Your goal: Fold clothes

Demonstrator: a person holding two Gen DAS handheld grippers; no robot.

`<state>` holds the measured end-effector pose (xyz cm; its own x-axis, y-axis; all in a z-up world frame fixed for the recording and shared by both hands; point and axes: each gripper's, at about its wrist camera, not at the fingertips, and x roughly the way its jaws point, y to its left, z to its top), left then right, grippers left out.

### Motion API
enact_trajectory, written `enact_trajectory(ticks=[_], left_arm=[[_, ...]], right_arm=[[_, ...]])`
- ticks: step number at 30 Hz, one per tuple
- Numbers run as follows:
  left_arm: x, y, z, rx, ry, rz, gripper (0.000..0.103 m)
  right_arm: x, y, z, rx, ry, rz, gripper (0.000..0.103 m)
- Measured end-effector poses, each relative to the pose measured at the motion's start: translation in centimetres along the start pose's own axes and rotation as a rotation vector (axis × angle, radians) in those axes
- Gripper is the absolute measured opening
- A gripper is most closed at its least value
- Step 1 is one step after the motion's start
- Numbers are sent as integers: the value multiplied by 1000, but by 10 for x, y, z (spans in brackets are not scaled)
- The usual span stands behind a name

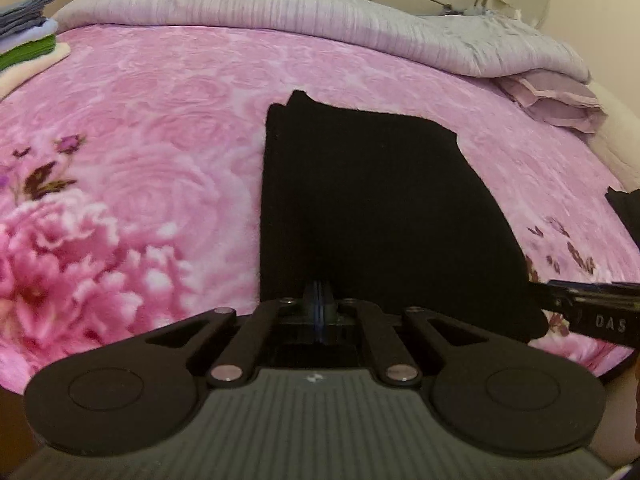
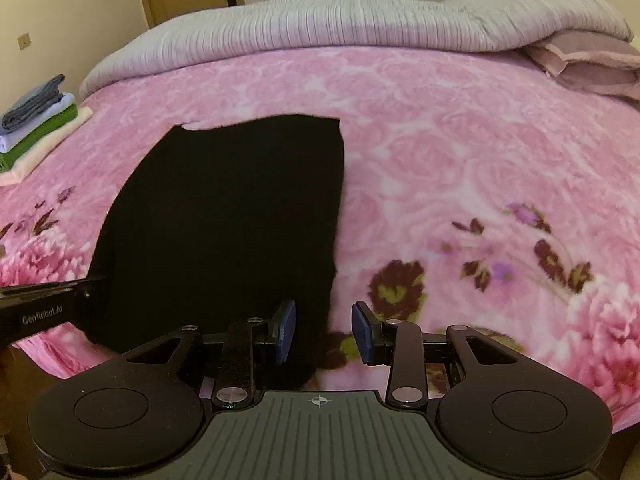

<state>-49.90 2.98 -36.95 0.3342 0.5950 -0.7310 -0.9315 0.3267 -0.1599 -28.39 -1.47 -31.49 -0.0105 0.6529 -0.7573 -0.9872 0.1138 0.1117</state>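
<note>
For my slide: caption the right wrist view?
Open right tongs straddle black cloth's edge on pink blanket.

Two wrist views, close and angled down (both sharing the black garment (image 1: 372, 208)).

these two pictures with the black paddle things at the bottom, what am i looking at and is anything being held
Those black parts are hand-held grippers, one in each of a person's hands, each with a small camera looking forward along its two fingers. One picture comes from the left gripper, the other from the right gripper.

Both look down on a bed with a pink flowered blanket. A black garment lies flat on it, partly folded. At the far left is a stack of folded clothes, and a grey quilt is bunched along the far edge.

The left gripper's jaws are shut at the near edge of the black garment; it looks pinched, though the dark cloth hides the contact. The right gripper's jaws stand apart over the garment's near corner, pressing on nothing.
</note>
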Motion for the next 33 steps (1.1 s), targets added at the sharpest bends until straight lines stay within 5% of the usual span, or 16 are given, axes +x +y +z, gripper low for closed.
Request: enact_trajectory(ticks=[6,13,22,33], left_arm=[[-27,-18,-11,-14,6,64,5],[-54,-47,-34,29,8,97,23],[-83,-63,-47,72,-7,145,29],[-110,-67,-63,93,-24,200,30]], right_arm=[[-23,-14,-13,105,25,-20,37],[-41,-16,-30,138,67,-38,40],[-68,-5,-45,92,52,-26,55],[-85,6,-63,83,45,-7,59]])
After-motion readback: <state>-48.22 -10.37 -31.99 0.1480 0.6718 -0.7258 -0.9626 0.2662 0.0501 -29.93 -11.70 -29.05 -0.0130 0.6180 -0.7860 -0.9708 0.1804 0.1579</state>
